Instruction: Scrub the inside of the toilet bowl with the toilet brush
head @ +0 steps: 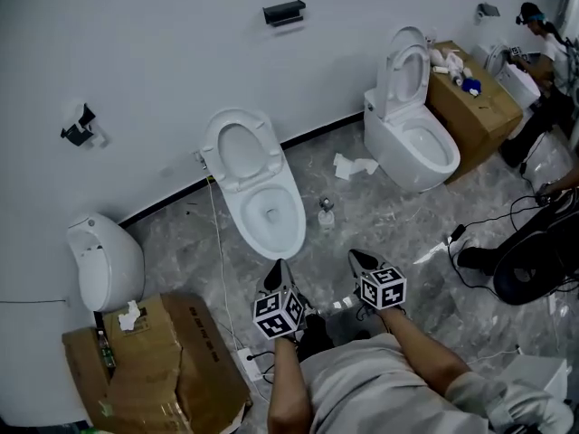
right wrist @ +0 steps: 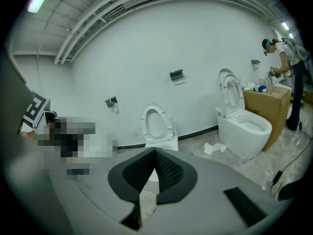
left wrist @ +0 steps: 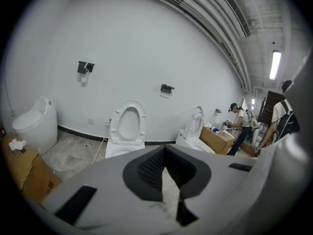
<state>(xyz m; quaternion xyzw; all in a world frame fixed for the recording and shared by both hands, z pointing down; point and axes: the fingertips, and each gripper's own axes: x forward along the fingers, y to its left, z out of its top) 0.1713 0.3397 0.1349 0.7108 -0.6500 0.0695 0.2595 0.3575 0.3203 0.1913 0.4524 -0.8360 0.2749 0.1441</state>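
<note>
A white toilet (head: 262, 197) with its seat and lid raised stands against the wall, straight ahead of me in the head view. It also shows in the left gripper view as the toilet (left wrist: 126, 131) and in the right gripper view as the toilet (right wrist: 157, 129). My left gripper (head: 280, 271) and right gripper (head: 358, 260) hover side by side over the floor just short of its bowl, both pointing toward it. Both are shut and hold nothing, as the left gripper (left wrist: 164, 151) and right gripper (right wrist: 155, 153) show. A small pale bottle-like object (head: 326, 212) stands on the floor right of the bowl. I cannot make out a toilet brush.
A second toilet (head: 412, 138) stands to the right beside a cardboard box (head: 475, 107), with crumpled paper (head: 353, 165) on the floor. A rounded white fixture (head: 104, 260) and a large box (head: 154, 360) are at the left. A person (head: 552, 52) stands far right; cables (head: 479, 233) lie nearby.
</note>
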